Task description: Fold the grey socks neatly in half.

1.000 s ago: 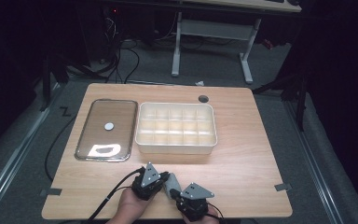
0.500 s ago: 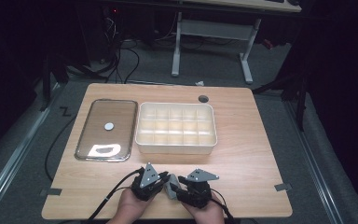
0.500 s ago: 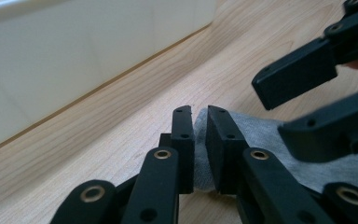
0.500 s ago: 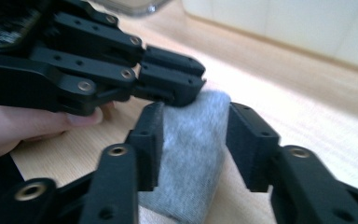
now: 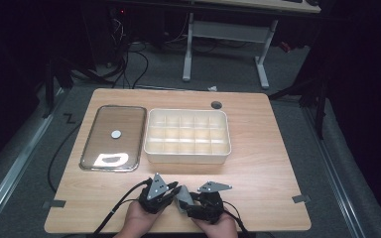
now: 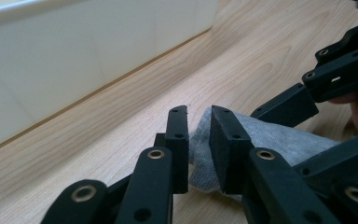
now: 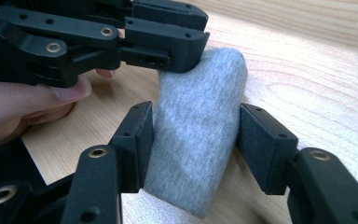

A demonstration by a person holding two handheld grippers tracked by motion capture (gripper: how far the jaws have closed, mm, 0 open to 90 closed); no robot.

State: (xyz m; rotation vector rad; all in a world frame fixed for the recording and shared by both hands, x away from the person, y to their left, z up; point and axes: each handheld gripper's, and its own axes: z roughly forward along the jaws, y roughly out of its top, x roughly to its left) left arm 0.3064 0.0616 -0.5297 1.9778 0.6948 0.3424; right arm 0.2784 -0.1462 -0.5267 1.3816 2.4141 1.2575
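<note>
Tongs are meeting over a grey sock [image 7: 196, 135] at the table's [image 5: 263, 163] near edge: the right gripper [image 7: 193, 140] is straddling it, jaws having just been opening and now wide, the left pad brushing cloth and the other one clear. The left gripper [image 6: 199, 140], jaws narrow and easing apart, is standing at the sock's edge. Beyond them a white tray [image 5: 187, 154] and a lid [image 5: 113, 139] are lying well apart from the sock.

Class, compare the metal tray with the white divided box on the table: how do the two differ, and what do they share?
The metal tray is shiny, flat and shallow; the white divided box is matte, with taller walls. The tray is one undivided surface with a small round thing at its middle; the box is split into many small compartments. The tray lies left, the box right. Both are rectangular and lie side by side on the wooden table.
</note>
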